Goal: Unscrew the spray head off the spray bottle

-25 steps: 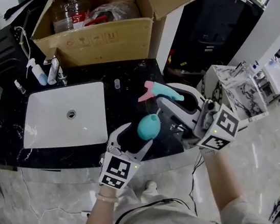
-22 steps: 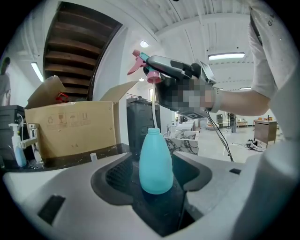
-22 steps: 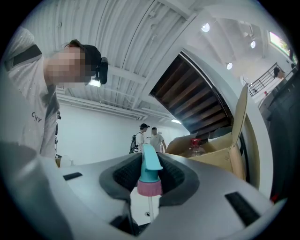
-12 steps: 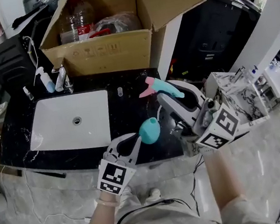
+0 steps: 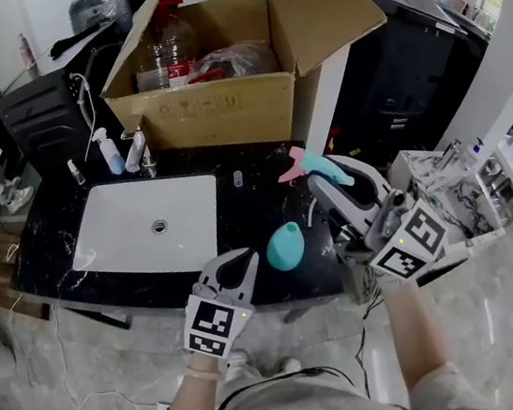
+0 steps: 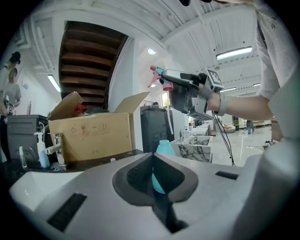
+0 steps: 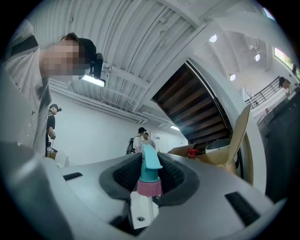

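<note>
Head view, counter (image 5: 240,225): we see black stone with a white sink (image 5: 120,247) set in it and an open box (image 5: 224,111) behind.
Head view, bottle (image 5: 284,246): teal, on the counter right of the sink, near the front edge, its neck bare.
Head view, left gripper (image 5: 245,262): we see its jaws pressed together, the tips just beside the bottle's left side.
Head view, right gripper (image 5: 322,182): above the counter's right end, pinching the spray head (image 5: 315,164), which we see well apart from the bottle.
Left gripper view, jaws: they have just been closing, and we find them meeting with nothing between them.
Left gripper view, bottle: upright beyond the tips, open neck on top; we see it partly through the hollow behind the pads.
Left gripper view, right gripper: raised at upper right, with the pink-and-teal spray head at its end.
Left gripper view, box: at left on the counter, flaps up.
Right gripper view, jaws: we see the pads closed on the spray head at about its pink collar, with the teal nozzle rising beyond and a white part nearer the camera.
Right gripper view, background: a box flap at right, and people standing far off.
</note>
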`<act>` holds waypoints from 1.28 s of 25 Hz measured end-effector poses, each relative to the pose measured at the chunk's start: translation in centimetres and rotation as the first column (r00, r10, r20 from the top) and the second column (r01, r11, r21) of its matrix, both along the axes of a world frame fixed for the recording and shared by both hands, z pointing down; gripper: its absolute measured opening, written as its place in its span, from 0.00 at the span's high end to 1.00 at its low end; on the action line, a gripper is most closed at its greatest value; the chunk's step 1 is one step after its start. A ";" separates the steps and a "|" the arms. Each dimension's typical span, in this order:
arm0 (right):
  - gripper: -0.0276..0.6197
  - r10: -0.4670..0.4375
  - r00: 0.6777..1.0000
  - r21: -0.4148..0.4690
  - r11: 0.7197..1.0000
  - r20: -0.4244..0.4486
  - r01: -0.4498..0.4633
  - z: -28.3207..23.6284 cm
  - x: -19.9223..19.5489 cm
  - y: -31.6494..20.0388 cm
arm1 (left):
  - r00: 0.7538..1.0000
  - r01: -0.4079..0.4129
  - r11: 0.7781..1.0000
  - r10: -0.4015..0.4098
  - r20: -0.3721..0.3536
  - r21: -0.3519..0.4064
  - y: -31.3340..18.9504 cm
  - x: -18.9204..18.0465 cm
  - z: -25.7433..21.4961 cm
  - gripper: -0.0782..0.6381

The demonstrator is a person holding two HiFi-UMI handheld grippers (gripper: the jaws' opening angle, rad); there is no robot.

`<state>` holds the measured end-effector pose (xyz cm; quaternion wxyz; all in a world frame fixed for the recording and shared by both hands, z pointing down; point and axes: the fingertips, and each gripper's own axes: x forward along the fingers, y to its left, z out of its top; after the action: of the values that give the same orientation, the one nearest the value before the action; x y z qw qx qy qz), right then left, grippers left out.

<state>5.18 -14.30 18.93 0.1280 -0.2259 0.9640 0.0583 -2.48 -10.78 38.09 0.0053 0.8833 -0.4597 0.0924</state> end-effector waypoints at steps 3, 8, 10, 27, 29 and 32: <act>0.79 0.016 1.000 -0.007 1.000 -0.012 -0.016 0.5 0.8 0.0 | 1.000 0.030 1.000 -0.030 -0.003 0.009 0.1 -0.5 -0.3 0.88; 0.80 0.042 0.999 -0.032 0.999 -0.034 -0.043 2.4 2.3 0.1 | 0.998 0.069 0.997 -0.069 -0.011 0.015 0.3 -1.0 -0.3 0.88; 0.79 0.048 0.998 -0.042 0.998 -0.039 -0.050 3.0 2.8 0.1 | 0.996 0.088 0.996 -0.088 -0.016 0.014 0.3 -1.2 -0.3 0.88; 0.79 0.120 0.989 -0.088 0.988 -0.086 -0.127 7.3 5.6 0.7 | 0.958 0.271 0.961 -0.264 -0.112 0.059 0.4 -3.1 -1.9 0.88; 0.79 0.128 0.988 -0.090 0.987 -0.086 -0.136 7.7 5.8 0.8 | 0.952 0.291 0.955 -0.283 -0.117 0.063 0.5 -3.4 -1.9 0.88; 0.80 0.149 0.986 -0.093 0.983 -0.081 -0.156 8.2 6.1 0.9 | 0.943 0.317 0.946 -0.307 -0.128 0.066 0.7 -3.7 -1.8 0.88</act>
<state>11.32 -13.41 27.12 0.0764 -0.3028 0.9496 0.0282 -6.21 -10.04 36.29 0.0086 0.8024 -0.5964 0.0192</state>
